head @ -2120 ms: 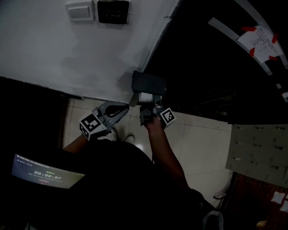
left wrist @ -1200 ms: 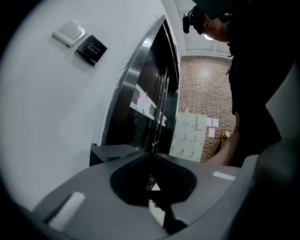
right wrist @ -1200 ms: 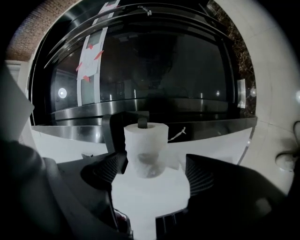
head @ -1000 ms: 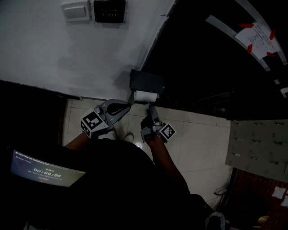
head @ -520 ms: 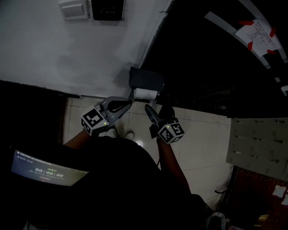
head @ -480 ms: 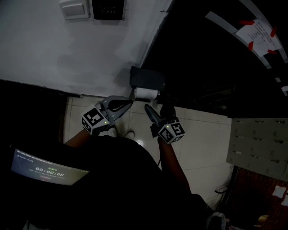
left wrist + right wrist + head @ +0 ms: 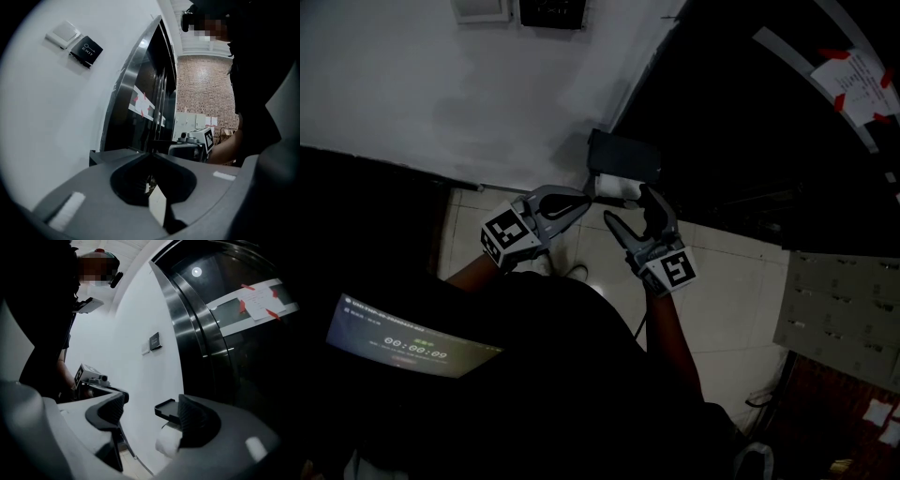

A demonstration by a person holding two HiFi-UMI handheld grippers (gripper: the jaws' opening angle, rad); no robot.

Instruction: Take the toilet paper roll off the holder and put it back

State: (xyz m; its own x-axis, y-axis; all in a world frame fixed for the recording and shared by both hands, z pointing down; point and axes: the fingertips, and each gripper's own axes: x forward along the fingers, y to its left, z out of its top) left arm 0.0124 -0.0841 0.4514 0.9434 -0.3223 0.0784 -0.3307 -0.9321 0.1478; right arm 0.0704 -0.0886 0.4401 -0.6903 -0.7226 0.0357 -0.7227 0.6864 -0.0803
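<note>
The toilet paper roll (image 7: 617, 186) is sitting on its holder (image 7: 623, 155) on the white wall (image 7: 441, 84), low down beside the dark door frame. It is looking white and plump, lying sideways right under the holder's flat dark lid, and in the right gripper view the roll (image 7: 168, 442) is peeking out pale and round below that lid (image 7: 168, 409). The right gripper (image 7: 150, 404) is reaching toward it with its fingers (image 7: 197, 423) spread apart and closing in. The roll is showing just beside the inner face of one finger, and nothing is pressing on it. The left gripper (image 7: 584, 195) is hovering just beside the roll on the wall side. In its own view its fingers (image 7: 117, 187) are clenched together at the tips. A small pale flap (image 7: 157, 205) is showing in the hollow between them, and what it is I cannot tell. For writing, a black plate (image 7: 86, 49) on the wall is reading "EXIT", next to a plain white switch (image 7: 62, 33). A paper notice (image 7: 862, 75) is hanging on the dark door with red tape at its corners, its print too small to read. A small screen (image 7: 412, 342) low on the left is glowing with a row of digits too small to read.
</note>
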